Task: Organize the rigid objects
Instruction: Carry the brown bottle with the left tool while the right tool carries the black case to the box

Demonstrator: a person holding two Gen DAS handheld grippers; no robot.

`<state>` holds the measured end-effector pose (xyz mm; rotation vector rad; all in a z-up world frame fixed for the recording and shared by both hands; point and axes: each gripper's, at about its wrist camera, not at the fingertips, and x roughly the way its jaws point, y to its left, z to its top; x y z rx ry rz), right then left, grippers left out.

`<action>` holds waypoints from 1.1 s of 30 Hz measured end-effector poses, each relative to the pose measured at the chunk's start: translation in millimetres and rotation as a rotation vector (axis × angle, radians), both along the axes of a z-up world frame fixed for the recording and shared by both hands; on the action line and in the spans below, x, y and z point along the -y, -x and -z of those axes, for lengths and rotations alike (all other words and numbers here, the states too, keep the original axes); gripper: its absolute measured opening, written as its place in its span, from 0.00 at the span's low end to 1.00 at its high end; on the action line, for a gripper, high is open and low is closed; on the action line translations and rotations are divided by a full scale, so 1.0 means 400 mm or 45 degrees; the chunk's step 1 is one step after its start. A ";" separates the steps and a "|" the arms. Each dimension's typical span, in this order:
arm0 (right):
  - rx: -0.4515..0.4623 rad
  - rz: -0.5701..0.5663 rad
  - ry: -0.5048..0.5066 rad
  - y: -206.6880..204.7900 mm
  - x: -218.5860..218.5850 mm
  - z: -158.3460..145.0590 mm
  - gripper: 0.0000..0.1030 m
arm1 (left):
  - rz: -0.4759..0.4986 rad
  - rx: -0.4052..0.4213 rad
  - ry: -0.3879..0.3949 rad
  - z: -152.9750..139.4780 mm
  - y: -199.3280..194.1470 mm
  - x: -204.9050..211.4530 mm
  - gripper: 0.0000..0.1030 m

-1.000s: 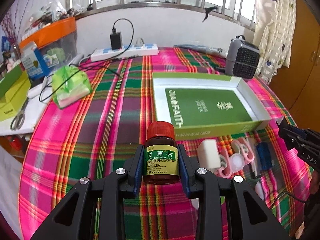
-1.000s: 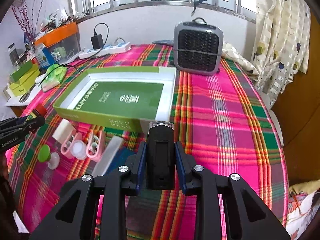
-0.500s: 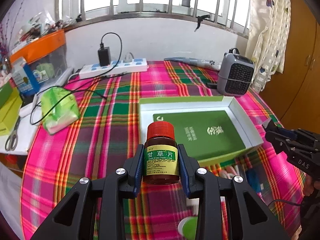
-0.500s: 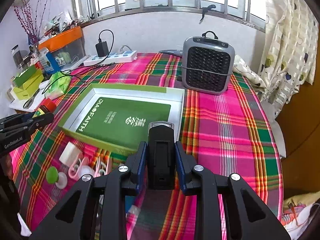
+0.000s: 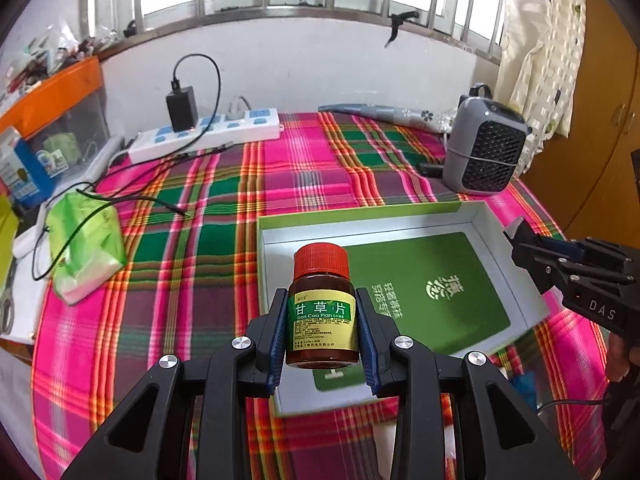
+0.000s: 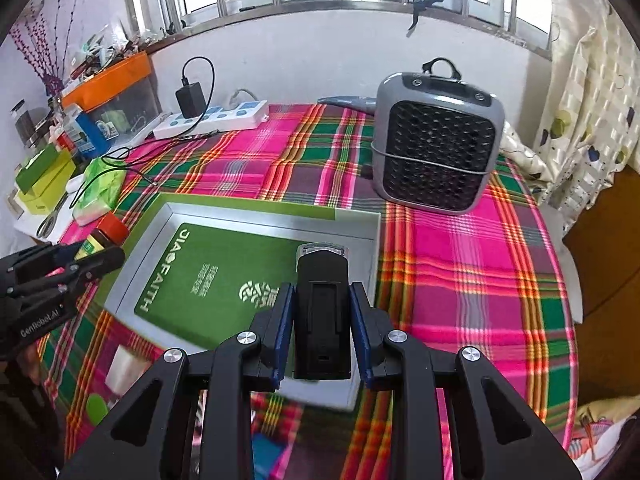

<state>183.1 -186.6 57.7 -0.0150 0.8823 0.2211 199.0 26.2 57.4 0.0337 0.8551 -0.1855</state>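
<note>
Left tool (image 5: 322,332) clenched the red-capped brown pill bottle (image 5: 322,312) upright; right tool (image 6: 322,336) gripped a black rectangular device (image 6: 322,312) over the green-rimmed open box (image 6: 352,216)

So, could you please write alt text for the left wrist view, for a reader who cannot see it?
The left gripper holds a brown medicine bottle with a red cap upright above a shallow green-and-white box on a pink and green plaid tablecloth. The right gripper reaches in from the right; a grey fan heater and a white power strip sit behind.
</note>
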 end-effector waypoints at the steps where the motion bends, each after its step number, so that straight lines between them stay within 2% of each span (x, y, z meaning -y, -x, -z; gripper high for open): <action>1: -0.009 -0.001 0.003 -0.012 -0.002 0.005 0.28 | -0.004 -0.009 0.002 0.005 -0.008 0.001 0.30; 16: -0.128 -0.001 0.035 -0.126 -0.019 0.086 0.28 | 0.003 -0.064 -0.052 0.071 -0.089 0.025 0.30; 33: -0.128 -0.012 0.048 -0.153 -0.040 0.103 0.28 | 0.015 -0.076 -0.048 0.092 -0.108 0.037 0.30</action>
